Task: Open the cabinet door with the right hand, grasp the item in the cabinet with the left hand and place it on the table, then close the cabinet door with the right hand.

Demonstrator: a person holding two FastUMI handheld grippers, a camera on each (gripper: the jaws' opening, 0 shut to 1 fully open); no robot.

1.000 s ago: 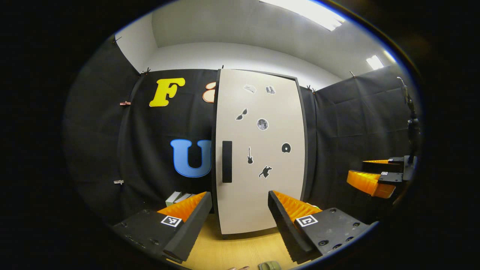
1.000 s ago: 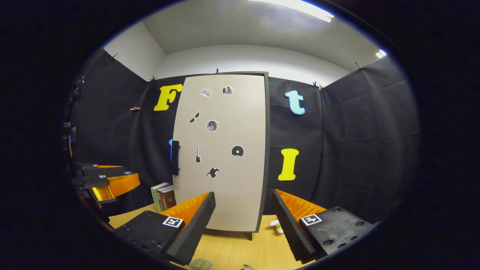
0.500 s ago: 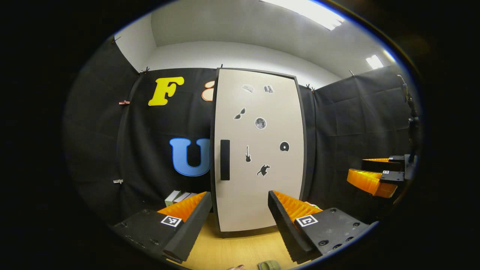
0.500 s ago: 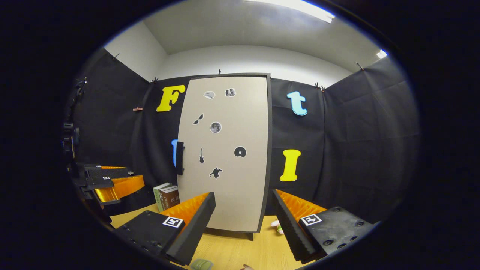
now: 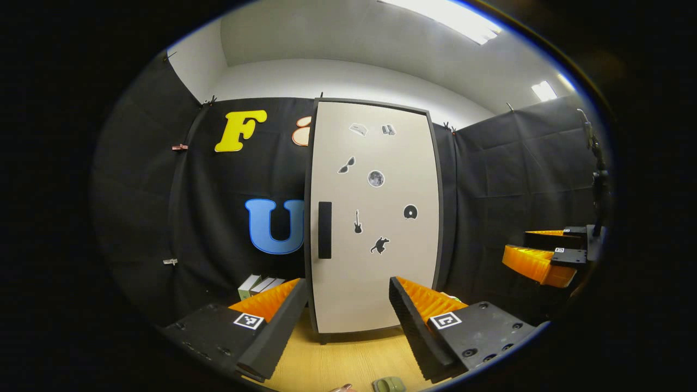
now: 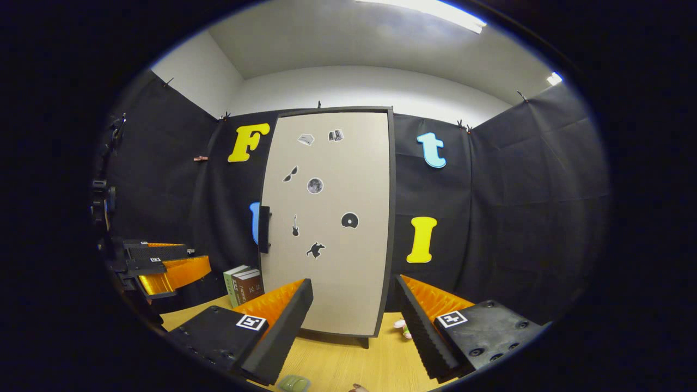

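Cabinet, tall, with a pale beige door [image 6: 329, 218] in a dark frame, stands upright toward the back edge of the light wooden tabletop [image 6: 337, 365], in front of the black cloth wall. Door is shut flush; item inside is hidden, cannot tell what it is. Black vertical bar handle [image 6: 264, 229] sits on the door's left edge at mid-height, so hinges are likely on the right and the door should swing toward the right gripper's side. Small dark stickers [image 5: 375, 178] dot the door face.

Right gripper [image 6: 354, 316] hangs in front of the door's lower part, well apart from it, jaws spread wide, nothing between them. Judged: opening step not yet begun; it must rise and go left to reach the handle.

Left gripper [image 5: 348, 316] likewise faces the door, jaws wide and empty, held back, probably waiting for the door to open.

Outward: a few upright books [image 6: 242, 284] stand on the tabletop just left of the cabinet; a small pink-and-green object [image 6: 402, 326] lies at its right foot.
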